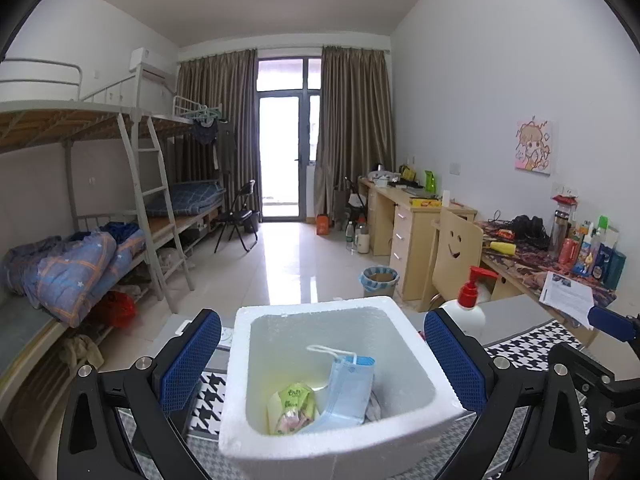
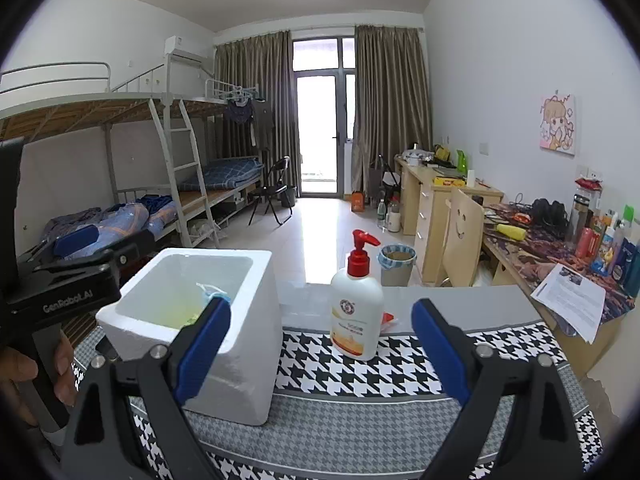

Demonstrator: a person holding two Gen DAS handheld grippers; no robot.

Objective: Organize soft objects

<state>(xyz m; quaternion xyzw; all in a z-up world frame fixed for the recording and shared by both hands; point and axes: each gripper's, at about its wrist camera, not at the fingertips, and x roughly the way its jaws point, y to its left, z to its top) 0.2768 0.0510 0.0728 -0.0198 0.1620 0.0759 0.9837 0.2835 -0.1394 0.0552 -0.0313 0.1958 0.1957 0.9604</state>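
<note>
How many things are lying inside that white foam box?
3 that show: a blue face mask leaning against the right wall of the white foam box, a green snack packet left of it, and a crumpled cloth scrap behind the mask. More may be hidden underneath.

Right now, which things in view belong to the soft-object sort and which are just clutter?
Job:
- white foam box
- blue face masks in it
- green packet in it
- left gripper, open

Clutter:
- pump bottle on the houndstooth cloth
- papers
- bin
</note>
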